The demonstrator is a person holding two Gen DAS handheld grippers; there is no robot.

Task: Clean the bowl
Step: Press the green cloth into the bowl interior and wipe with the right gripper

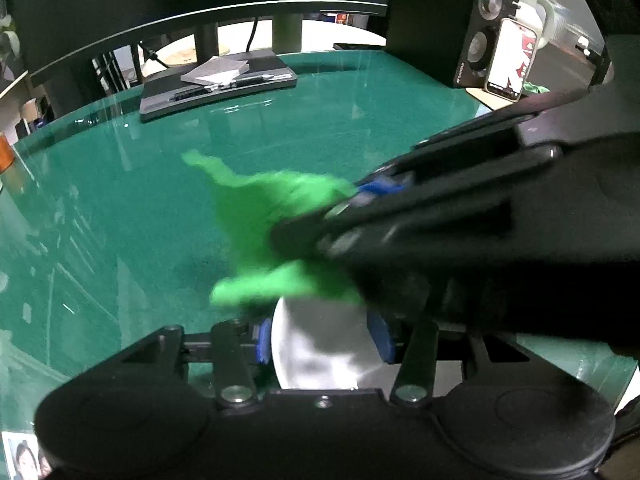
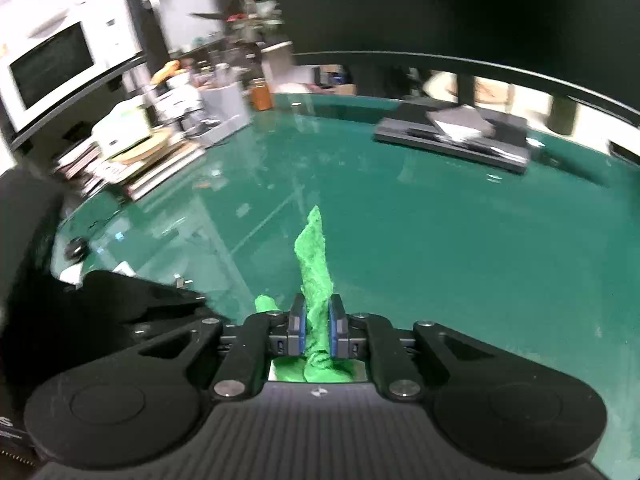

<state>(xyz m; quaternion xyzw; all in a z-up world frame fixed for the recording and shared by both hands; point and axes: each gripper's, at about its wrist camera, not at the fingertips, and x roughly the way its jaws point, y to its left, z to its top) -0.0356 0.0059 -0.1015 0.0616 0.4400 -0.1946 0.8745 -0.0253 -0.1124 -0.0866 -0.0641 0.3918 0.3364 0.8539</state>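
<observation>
My left gripper (image 1: 320, 340) is clamped on the white bowl (image 1: 320, 348), its blue pads on either side of the rim, held above the green tabletop (image 1: 120, 200). My right gripper (image 2: 317, 332) pinches the green cloth (image 2: 314, 264), which sits just over the bowl. If I rub hard, I judge the bowl could twist out of that rim grip. Only the left wrist view shows the bowl; the right wrist view shows just cloth between closed pads.
</observation>
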